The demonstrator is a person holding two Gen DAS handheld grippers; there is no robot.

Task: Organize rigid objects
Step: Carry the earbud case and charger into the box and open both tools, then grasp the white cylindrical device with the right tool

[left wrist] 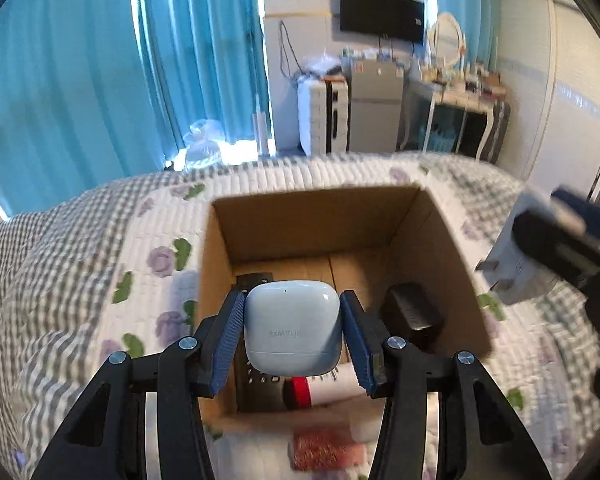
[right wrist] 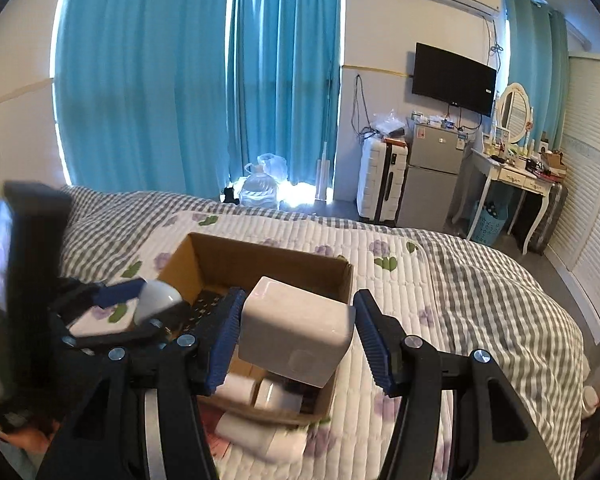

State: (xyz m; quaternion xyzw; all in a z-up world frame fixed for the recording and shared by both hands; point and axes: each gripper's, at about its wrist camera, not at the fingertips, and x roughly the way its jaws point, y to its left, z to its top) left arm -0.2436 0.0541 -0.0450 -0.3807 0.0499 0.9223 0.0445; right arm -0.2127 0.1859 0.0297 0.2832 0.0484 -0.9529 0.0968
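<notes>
Above the open cardboard box [left wrist: 432, 248] on the quilted floral bedspread [left wrist: 80, 264], our left gripper [left wrist: 293, 336] pinches a smooth, rounded pale-blue earbud case [left wrist: 292, 332]; its faint embossed lettering is unreadable. Our right gripper [right wrist: 298, 332] clamps a glossy white charger block [right wrist: 296, 330] over the box's near right corner. Only the left view shows the black adapter [left wrist: 414, 312] inside.
</notes>
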